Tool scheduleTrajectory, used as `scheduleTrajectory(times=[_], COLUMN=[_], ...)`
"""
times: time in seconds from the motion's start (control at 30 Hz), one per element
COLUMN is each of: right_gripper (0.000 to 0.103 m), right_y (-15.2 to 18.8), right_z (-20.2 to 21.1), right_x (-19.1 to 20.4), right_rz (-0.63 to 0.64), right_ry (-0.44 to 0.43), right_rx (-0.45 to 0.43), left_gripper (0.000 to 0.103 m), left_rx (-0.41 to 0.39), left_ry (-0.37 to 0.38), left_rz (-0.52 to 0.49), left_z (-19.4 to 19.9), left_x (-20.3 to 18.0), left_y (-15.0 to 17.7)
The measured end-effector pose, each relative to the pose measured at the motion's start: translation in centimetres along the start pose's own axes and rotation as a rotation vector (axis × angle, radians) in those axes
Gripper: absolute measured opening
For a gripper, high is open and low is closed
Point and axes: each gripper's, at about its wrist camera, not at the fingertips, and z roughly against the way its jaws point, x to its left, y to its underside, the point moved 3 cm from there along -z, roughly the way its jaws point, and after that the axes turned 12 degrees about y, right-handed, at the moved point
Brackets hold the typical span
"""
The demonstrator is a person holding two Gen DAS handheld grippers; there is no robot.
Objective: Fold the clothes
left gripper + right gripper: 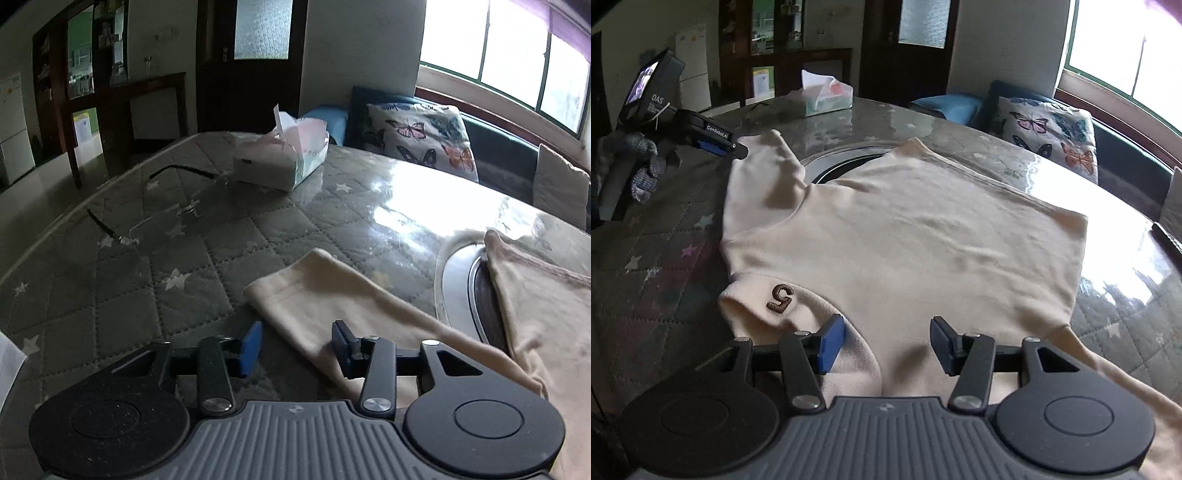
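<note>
Fold half begun: shirt (pixel 905 236) on bench (pixel 110 302), sleeves turned in.
Left gripper (pixel 295 345) and right gripper (pixel 887 341) part-open, empty above cloth; body unfolded ahead.

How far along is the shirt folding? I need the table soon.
Done: the cream shirt lies partly folded, one sleeve turned across the table. In hand: nothing; the left gripper and right gripper hover over it, jaws open and empty. Left: the remaining folds, since the shirt is not yet a compact bundle.
</note>
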Motion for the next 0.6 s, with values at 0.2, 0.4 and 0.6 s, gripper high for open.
scheduleTrajectory(times=[0.2,0.4,0.6], right_gripper=[0.054,0.055,0.055], right_y=[0.7,1.5,1.6], right_z=[0.2,0.8,1.4], right_x=[-0.3,-0.4,-1.0], right_rz=[-0.035,-0.040,-0.060], right_ry=[0.004,-0.008,-0.019], right_rx=[0.008,0.013,-0.003], left_gripper=[0.004,0.004,0.009], left_rx=[-0.027,-0.044,-0.030], left_ry=[-0.019,-0.086,-0.072], left_rz=[0.026,0.057,0.044], left_z=[0.8,3.3,3.6], left_x=[0.7,2.6,2.6], left_y=[0.1,1.7,1.8])
